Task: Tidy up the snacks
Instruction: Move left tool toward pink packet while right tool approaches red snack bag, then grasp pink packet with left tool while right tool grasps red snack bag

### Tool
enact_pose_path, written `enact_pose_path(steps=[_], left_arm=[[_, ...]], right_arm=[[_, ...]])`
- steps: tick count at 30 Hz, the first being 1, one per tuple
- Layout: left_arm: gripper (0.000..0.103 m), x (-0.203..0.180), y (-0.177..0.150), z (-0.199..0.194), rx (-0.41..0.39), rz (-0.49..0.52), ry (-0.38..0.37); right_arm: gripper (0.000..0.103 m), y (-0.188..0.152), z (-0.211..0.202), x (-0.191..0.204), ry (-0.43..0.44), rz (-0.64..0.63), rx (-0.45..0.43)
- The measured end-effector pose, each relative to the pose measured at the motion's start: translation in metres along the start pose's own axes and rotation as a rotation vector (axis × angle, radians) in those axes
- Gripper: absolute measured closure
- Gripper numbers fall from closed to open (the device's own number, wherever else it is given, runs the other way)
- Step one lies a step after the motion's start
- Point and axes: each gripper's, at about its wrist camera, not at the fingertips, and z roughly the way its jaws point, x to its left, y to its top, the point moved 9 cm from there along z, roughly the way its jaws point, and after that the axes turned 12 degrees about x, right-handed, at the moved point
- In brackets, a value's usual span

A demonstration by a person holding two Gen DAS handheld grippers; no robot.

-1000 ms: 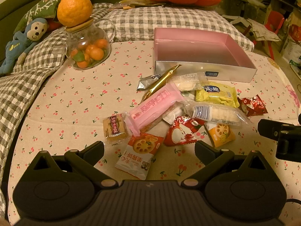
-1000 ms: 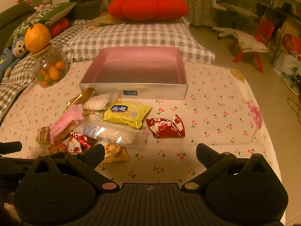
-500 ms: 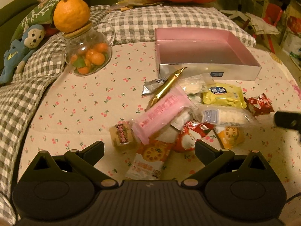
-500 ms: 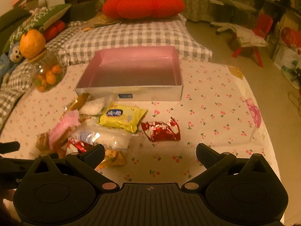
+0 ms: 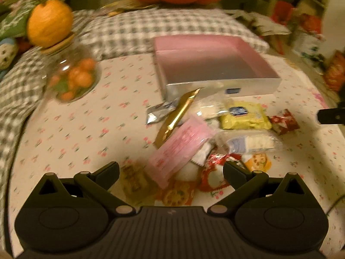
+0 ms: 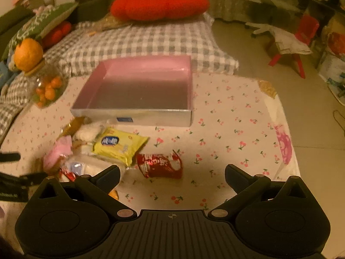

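Observation:
A heap of snack packets lies on the cherry-print cloth in front of a shallow pink box (image 5: 215, 64) (image 6: 140, 90) with nothing in it. The heap holds a long pink packet (image 5: 182, 144), a gold bar (image 5: 176, 116), a yellow packet (image 5: 243, 116) (image 6: 118, 144), a clear cracker pack (image 5: 250, 143) and a red wrapper (image 5: 284, 122) (image 6: 159, 165). My left gripper (image 5: 171, 172) is open, hovering over the heap's near edge. My right gripper (image 6: 172, 176) is open too, just short of the red wrapper. Neither holds anything.
A glass jar (image 5: 69, 75) (image 6: 46, 88) of small oranges, topped by a big orange, stands at the left. Checked cushions (image 6: 140, 41) and a red pillow (image 6: 159, 2) lie behind the box. The cloth's right edge (image 6: 286, 133) drops to the floor. The other gripper shows at the frame edge (image 5: 332, 116).
Both grippers have moved forward toward the snacks. The left one now hangs over the heap's near packets; the right one has closed in on the red wrapper. The left view is motion-blurred.

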Motion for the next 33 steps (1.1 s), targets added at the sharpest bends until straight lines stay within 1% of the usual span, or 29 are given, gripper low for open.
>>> enact_pose_path(steps=[3, 4, 7, 9, 11, 12, 14, 16, 20, 22, 27, 30, 33], left_arm=[[0.004, 0.000, 0.004, 0.007, -0.015, 0.033, -0.055], [0.006, 0.001, 0.006, 0.010, -0.019, 0.040, -0.069], [0.016, 0.002, 0.014, 0.016, -0.040, 0.058, -0.125], [0.021, 0.001, 0.019, 0.019, -0.051, 0.087, -0.163], [0.024, -0.001, 0.023, 0.022, -0.041, 0.111, -0.202], [0.027, -0.002, 0.024, 0.023, -0.033, 0.121, -0.224], [0.028, -0.004, 0.023, 0.024, -0.021, 0.141, -0.259], [0.031, -0.006, 0.023, 0.024, -0.019, 0.165, -0.264], [0.032, -0.003, 0.021, 0.026, 0.001, 0.179, -0.267], [0.032, 0.001, 0.020, 0.028, 0.014, 0.181, -0.256], [0.032, 0.009, 0.016, 0.036, 0.044, 0.163, -0.237], [0.041, 0.009, 0.013, 0.040, 0.057, 0.170, -0.223], [0.045, 0.009, 0.013, 0.040, 0.060, 0.179, -0.202]], right_arm=[[0.000, -0.001, 0.012, 0.000, 0.052, 0.010, 0.045], [0.000, -0.002, 0.015, 0.000, 0.061, 0.011, 0.051], [0.000, 0.001, 0.026, -0.002, 0.064, 0.015, 0.074], [0.000, 0.003, 0.035, -0.005, 0.066, 0.033, 0.092], [0.000, 0.005, 0.042, -0.010, 0.069, 0.052, 0.098], [0.000, 0.006, 0.044, -0.011, 0.071, 0.058, 0.098], [0.000, 0.008, 0.050, -0.014, 0.073, 0.067, 0.100], [0.000, 0.009, 0.054, -0.014, 0.091, 0.069, 0.098], [0.000, 0.011, 0.060, -0.011, 0.106, 0.061, 0.097], [0.000, 0.011, 0.065, -0.009, 0.112, 0.055, 0.102], [0.000, 0.010, 0.075, -0.011, 0.086, 0.050, 0.112], [0.000, 0.011, 0.079, -0.013, 0.068, 0.047, 0.110], [0.000, 0.011, 0.083, -0.011, 0.079, 0.047, 0.107]])
